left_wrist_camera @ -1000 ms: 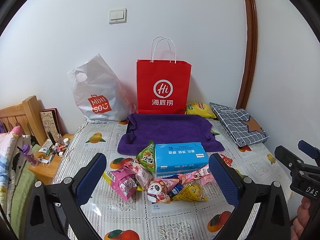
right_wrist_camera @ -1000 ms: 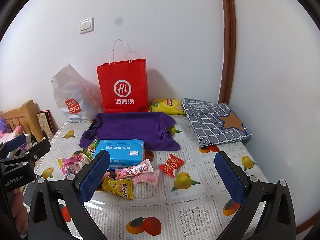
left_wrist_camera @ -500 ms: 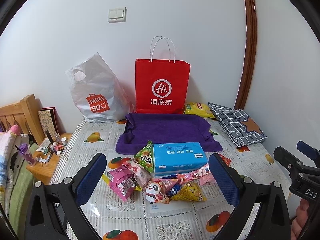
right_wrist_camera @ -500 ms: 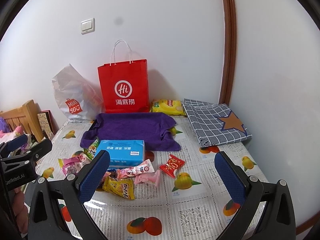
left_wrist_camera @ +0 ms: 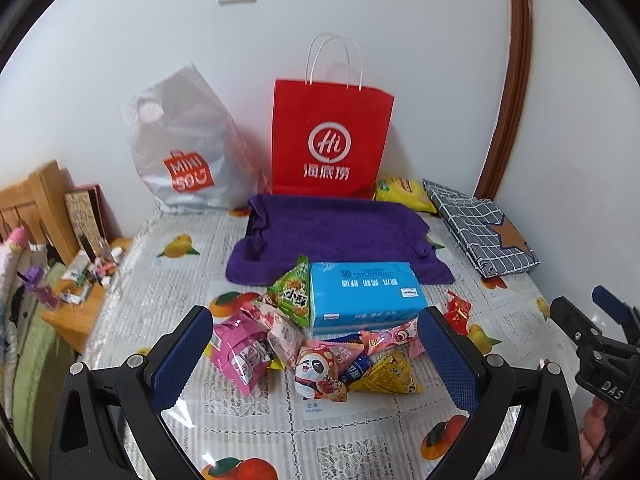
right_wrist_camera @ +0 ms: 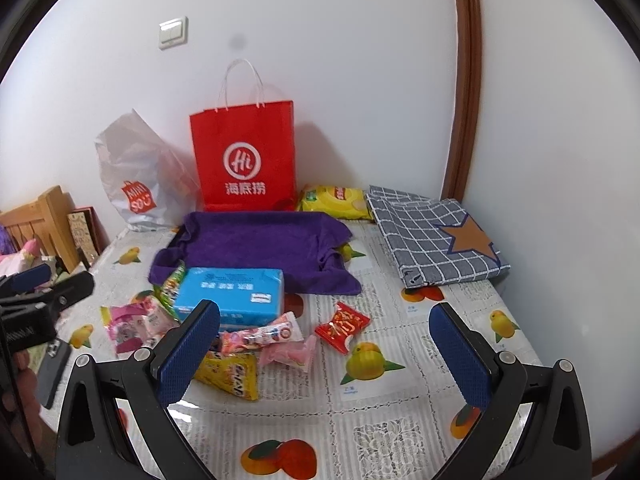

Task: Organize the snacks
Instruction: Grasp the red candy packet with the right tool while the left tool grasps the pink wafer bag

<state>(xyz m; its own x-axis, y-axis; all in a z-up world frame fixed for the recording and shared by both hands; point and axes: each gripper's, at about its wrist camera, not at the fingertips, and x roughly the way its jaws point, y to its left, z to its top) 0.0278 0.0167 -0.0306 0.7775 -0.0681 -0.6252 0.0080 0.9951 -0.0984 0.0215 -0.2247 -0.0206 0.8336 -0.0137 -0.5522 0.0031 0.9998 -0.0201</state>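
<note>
Crosswise: blue box long axis left-right.

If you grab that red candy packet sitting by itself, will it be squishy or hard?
Probably crinkly and soft: the red candy packet looks like thin shiny wrapper, puffed in the middle. It likely weighs little and may slide on the glossy tablecloth if pushed. It lies flat, so it shouldn't roll.

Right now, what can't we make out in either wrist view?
- Red bag and white bag contents: walls hide them, both views.
- What lies under the purple towel: covered.
- Snacks behind the blue box: partly hidden, right view.
- Nightstand clutter: too small, left view.
</note>
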